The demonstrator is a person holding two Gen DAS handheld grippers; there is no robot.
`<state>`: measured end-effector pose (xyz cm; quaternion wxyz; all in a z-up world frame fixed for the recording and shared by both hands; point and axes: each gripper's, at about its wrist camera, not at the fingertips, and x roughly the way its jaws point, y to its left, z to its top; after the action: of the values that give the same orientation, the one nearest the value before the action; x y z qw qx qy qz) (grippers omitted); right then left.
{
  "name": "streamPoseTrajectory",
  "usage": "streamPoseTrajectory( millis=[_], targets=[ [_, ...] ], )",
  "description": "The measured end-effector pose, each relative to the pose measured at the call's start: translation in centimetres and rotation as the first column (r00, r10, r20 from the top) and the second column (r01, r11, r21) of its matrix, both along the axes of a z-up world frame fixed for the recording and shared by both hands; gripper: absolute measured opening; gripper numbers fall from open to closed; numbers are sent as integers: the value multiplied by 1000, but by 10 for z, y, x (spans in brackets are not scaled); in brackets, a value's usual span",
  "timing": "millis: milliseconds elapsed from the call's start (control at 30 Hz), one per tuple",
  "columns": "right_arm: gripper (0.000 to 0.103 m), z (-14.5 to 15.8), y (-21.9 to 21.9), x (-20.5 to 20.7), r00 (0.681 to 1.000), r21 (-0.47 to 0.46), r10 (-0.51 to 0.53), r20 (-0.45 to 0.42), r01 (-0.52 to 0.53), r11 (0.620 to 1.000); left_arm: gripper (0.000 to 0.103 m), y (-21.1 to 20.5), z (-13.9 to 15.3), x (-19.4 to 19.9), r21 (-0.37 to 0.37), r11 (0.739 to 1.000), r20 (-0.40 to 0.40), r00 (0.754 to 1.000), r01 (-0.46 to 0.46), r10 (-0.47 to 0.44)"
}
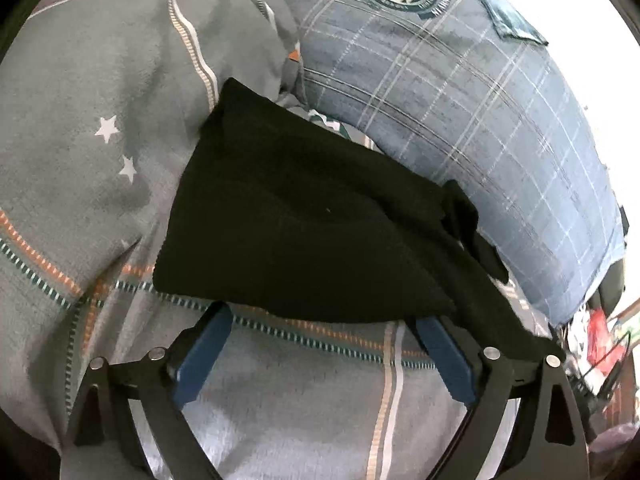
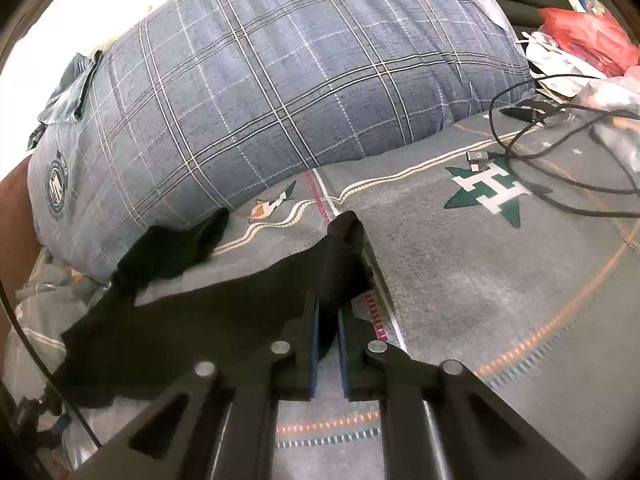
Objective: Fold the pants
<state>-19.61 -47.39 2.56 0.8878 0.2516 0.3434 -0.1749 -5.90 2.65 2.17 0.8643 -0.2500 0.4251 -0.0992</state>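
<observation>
The black pants (image 1: 304, 224) lie on a grey patterned bedsheet (image 1: 80, 160), partly folded, one edge draped over my right finger in the left wrist view. My left gripper (image 1: 320, 320) is open, its blue pads spread wide just under the near edge of the cloth, gripping nothing. In the right wrist view the pants (image 2: 192, 336) stretch to the left, and my right gripper (image 2: 328, 312) is shut on a bunched edge of them, lifting it a little off the sheet.
A large blue plaid pillow (image 2: 280, 80) lies just behind the pants, also in the left wrist view (image 1: 460, 100). Black cables (image 2: 560, 152) and a red bag with clutter (image 2: 580, 40) sit at the far right of the bed.
</observation>
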Motion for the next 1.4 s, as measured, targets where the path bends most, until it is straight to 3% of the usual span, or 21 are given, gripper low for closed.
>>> streamPoseTrajectory(
  millis=[133,233,333,500,800,833,900,933,967,1167,1400],
  targets=[
    [7,-1,3,4,1000,-11,8,-19,-8,1000,94,0,-1,6,-63,998,-15,999,-32,31],
    [7,-1,1,4,1000,4,9,-20,-8,1000,94,4,7,-4,-138,989,19,998,-49,52],
    [7,-4,-1,5,1000,13,9,-23,-9,1000,102,9,8,-9,-149,988,44,998,-39,46],
    [7,-9,0,7,999,12,9,-32,-9,1000,102,22,-4,-11,-222,973,7,997,-69,72],
    [7,-11,-1,9,1000,25,6,-27,-5,1000,101,2,-14,4,-182,980,-21,997,-76,74],
    [7,-12,-2,9,1000,31,4,-25,-3,1000,98,-1,-14,8,-184,981,-15,998,-67,66],
    [7,-9,-3,7,1000,41,3,-8,-3,999,72,-8,-14,14,-186,982,-1,999,-42,43],
    [7,-6,-3,6,1000,45,2,3,-2,999,32,-12,-12,18,-159,987,0,1000,-28,28],
    [7,-2,-3,4,1000,51,3,21,-4,999,4,-15,-9,22,-135,991,5,1000,-7,8],
    [7,33,-2,-11,994,48,24,106,-29,998,5,-13,21,21,-107,993,102,994,43,-32],
    [7,60,-1,-53,990,32,41,135,-45,998,5,7,37,-24,-90,988,125,985,129,-117]
  ],
)
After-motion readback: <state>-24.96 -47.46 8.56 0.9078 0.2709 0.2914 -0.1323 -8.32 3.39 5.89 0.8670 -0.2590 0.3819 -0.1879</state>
